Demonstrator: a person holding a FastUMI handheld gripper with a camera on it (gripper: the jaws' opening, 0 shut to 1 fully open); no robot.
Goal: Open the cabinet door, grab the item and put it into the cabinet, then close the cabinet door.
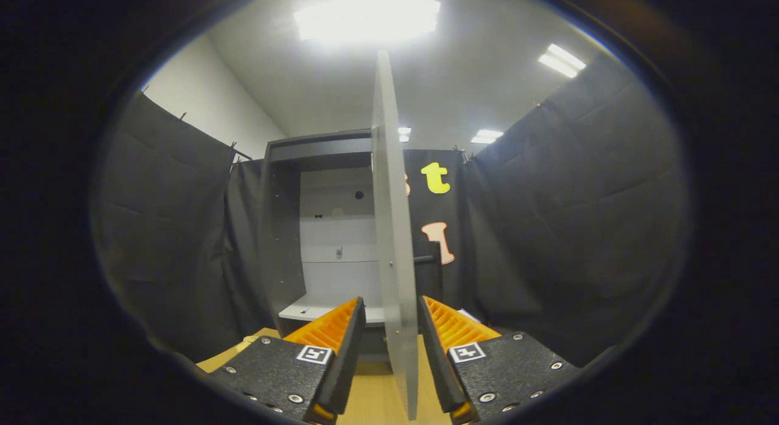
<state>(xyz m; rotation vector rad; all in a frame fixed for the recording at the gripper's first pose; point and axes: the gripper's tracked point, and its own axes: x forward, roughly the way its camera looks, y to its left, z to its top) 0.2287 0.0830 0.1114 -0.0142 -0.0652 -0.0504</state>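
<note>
The grey cabinet [286, 230] stands ahead on the wooden table [371, 394], its inside open with a pale back wall and a white shelf [316, 309]. Its door [392, 218] is swung out towards me and seen edge-on, running upright between my fingers. A dark handle [426, 259] sticks out from the door's right face. My gripper [391, 302] is open and straddles the door's edge: the right finger [450, 327] lies close against the door, while the left finger [331, 327] stands a small gap off it. A small yellowish thing [248, 340], too small to identify, lies on the table left of the left finger.
Black cloth walls close in on the left, right and behind the cabinet. Something small and white [470, 316] peeks out just beyond the right finger. Ceiling lights shine overhead.
</note>
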